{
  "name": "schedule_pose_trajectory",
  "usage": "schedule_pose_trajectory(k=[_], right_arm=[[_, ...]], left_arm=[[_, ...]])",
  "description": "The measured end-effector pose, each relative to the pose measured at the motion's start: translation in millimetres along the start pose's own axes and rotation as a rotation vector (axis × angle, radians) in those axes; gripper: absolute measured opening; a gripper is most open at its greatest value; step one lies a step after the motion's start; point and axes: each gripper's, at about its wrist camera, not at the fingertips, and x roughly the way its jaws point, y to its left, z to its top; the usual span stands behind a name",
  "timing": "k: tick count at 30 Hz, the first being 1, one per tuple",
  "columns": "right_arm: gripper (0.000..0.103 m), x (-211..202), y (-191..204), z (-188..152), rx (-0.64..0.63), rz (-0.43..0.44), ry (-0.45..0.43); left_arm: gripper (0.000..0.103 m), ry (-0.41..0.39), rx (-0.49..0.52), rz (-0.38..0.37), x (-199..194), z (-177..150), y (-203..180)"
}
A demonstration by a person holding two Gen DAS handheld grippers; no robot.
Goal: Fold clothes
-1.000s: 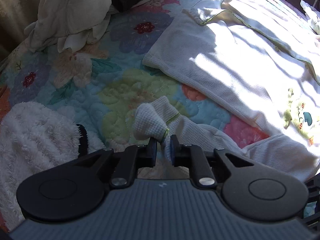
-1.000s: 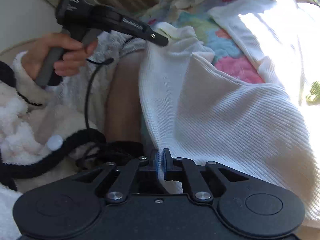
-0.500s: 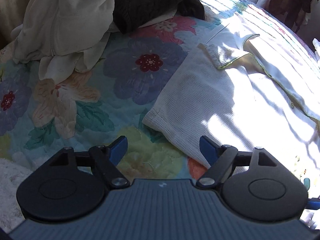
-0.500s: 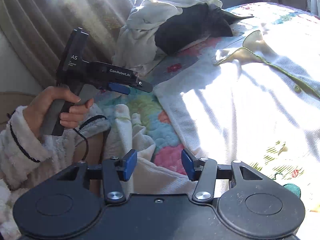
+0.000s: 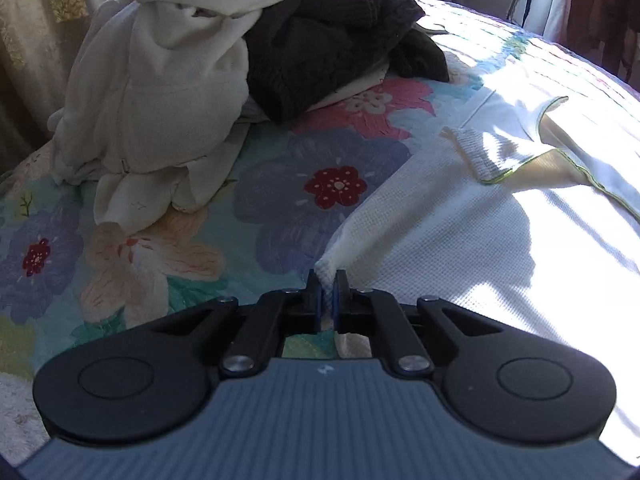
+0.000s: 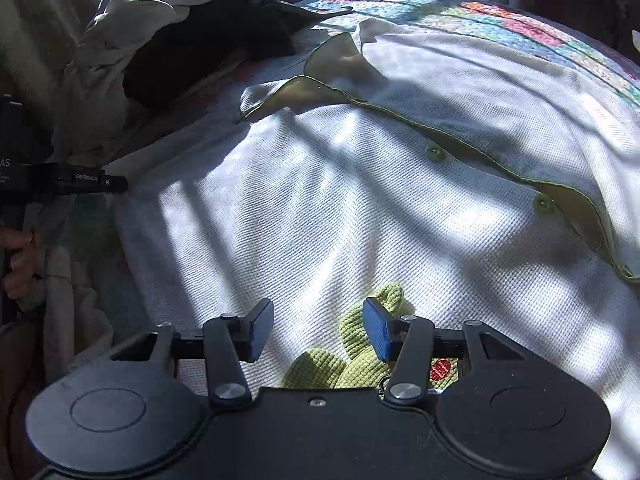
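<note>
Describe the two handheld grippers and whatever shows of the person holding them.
Both grippers are matte black, with two round discs on the body, silver rivets and blue pads. The left gripper has a ribbed grey body; the right gripper has a smooth black one. White lettering marks the left gripper's side. Only a bare hand shows.

Harsh sunlight, striped shadows, fisheye warp

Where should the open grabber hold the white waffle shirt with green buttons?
Probably the white waffle-knit shirt's near hem, just beside the green knitted patch, coming straight down from above. The cloth lies flat there, so a thin fold can bunch between the right gripper's open jaws, opposite the left gripper's pinched corner.
</note>
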Motion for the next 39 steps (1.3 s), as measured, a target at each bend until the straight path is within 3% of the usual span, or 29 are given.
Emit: schedule_pose_trajectory(k=[5,9,13,15,21,24,26,29,32,35,39], right_arm=[[0.058,15.6,-0.2,-5.7,-0.008,-0.009,0.031],[0.061,18.5,7.6,-8.3,-0.047,-0.037,0.033],[0.061,12.0,8.9,-5.7,-0.05,0.001,0.021],[0.061,7.3,7.9,-3.8,-0.027,0.029,0.013],[0.061,-12.3,25.2,14.9,0.001,0.084,0.04],[0.061,-41.4,36.5,27.4,0.118,0.301,0.059],[0.062,-56.0,44.7,32.9,0.166,0.411,0.08],[0.062,-77.9,63.0,46.7,0.096,0.397,0.087],[0.062,-93.4,68.0,65.6,0.056,0.351,0.079],[0.062,-102.7,67.9,81.9,0.035,0.342,0.11],[0.062,-105.5,67.8,109.9,-0.093,0.272,0.234]], left_arm=[[0.007,0.059,0.015,0.035,14.9,-6.9,-1.9],[0.016,0.039,0.034,0.048,4.9,-6.7,-3.2],[0.019,0.004,0.02,-0.013,-19.2,0.4,-0.8],[0.03,-0.013,0.019,-0.051,-31.4,2.4,-1.8],[0.046,-0.064,0.079,-0.153,-74.4,13.2,-17.4],[0.061,-0.078,0.096,-0.184,-99.3,19.8,-20.6],[0.063,-0.085,0.088,-0.232,-114.7,23.5,-19.0],[0.068,-0.105,0.068,-0.306,-132.2,31.0,-15.9],[0.087,-0.146,0.076,-0.378,-143.9,40.9,-15.4],[0.087,-0.142,0.115,-0.423,-145.0,55.7,-19.0],[0.091,-0.121,0.139,-0.51,-125.4,80.5,-25.6]])
